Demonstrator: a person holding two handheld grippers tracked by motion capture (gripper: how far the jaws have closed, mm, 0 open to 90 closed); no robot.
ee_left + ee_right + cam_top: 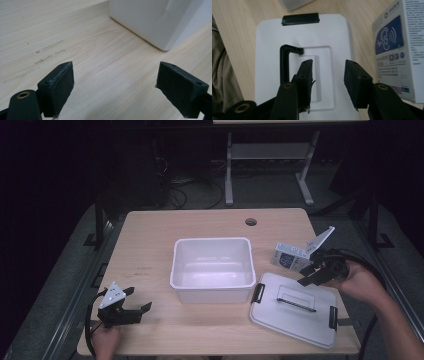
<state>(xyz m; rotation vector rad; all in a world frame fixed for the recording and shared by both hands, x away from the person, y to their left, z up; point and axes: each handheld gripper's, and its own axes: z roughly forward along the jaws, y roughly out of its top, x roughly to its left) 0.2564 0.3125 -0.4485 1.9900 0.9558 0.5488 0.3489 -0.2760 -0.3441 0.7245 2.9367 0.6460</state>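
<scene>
Since lid handle (287, 62) sits at 10 o'clock off right gripper (328, 82), jaws parted, empty; left gripper (115, 87) wide open, far off.

A white tub (212, 269) sits mid-table (150, 230). Its grey lid (295, 310) lies right of it. A small box (290, 256) stands behind the lid.

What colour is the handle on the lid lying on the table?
Black, on a white lid. The handle shows best in the right gripper view.
</scene>
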